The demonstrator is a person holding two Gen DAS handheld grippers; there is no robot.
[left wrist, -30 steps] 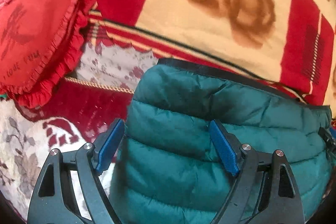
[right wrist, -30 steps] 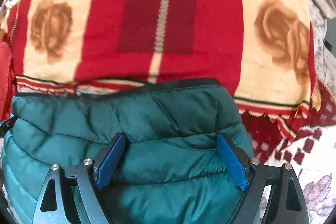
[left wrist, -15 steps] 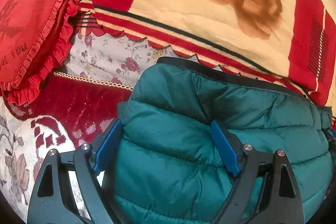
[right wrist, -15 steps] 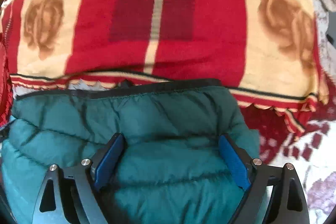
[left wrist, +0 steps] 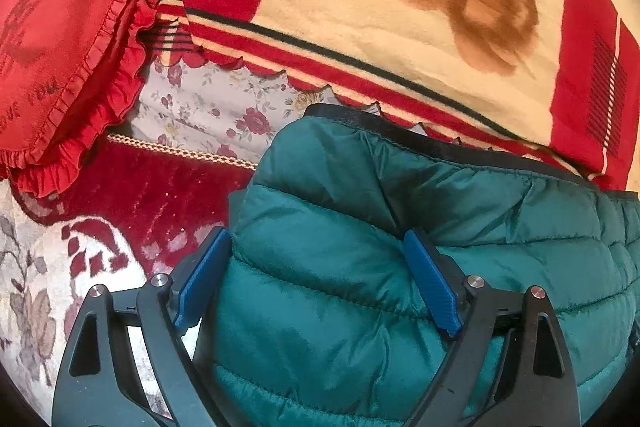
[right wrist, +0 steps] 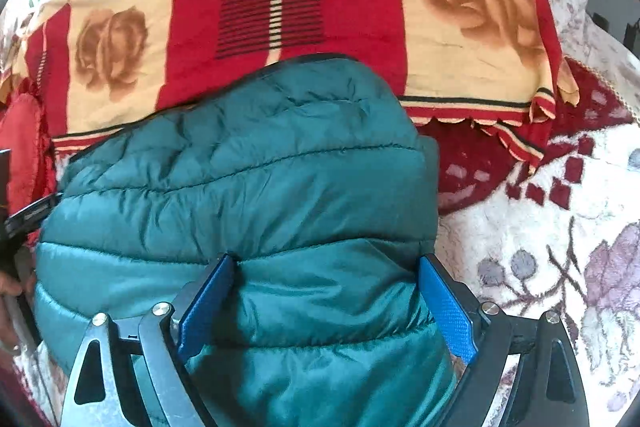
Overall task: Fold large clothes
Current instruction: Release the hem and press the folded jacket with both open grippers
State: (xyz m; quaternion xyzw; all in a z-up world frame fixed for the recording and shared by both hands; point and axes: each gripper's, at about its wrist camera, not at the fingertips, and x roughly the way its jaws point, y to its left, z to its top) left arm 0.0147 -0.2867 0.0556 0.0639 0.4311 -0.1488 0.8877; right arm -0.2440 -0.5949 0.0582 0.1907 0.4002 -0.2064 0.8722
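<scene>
Jacket: one teal quilted puffer jacket [left wrist: 328,267], bunched up, lying on a bed over the patterned bedspread [left wrist: 132,211], its far edge reaching the rose blanket [left wrist: 400,39].
Jacket long axis: runs left to right across both views; the quilting seams run the same way.
Jacket facing: the black-trimmed edge [left wrist: 440,143] points away from the cameras, toward the rose blanket; in the right wrist view that edge rises to a rounded hump [right wrist: 320,75] that overlaps the blanket's border.
Left gripper [left wrist: 316,283]: fingers spread wide, straddling the jacket's left end; the right blue pad [left wrist: 430,283] presses into a crease of the fabric, the left pad [left wrist: 200,283] sits just at the jacket's side edge. No pinch on the fabric is visible.
Right gripper [right wrist: 326,303]: fingers spread wide over the jacket's right end, both blue pads against the padded fabric, with a roll of it bulging between them; not clamped shut on it.
Count, grippers: two, one at each end of the jacket.
Count, blankets: one red, cream and orange checked blanket [right wrist: 280,7] with brown roses; two roses show in the right view, one in the left.
Count, cushions: one red frilled heart-shaped cushion [left wrist: 68,43], well to the left of the jacket, not touching it.
Bedspread: cream and dark red floral pattern [right wrist: 560,227], visible on both sides of the jacket.
</scene>
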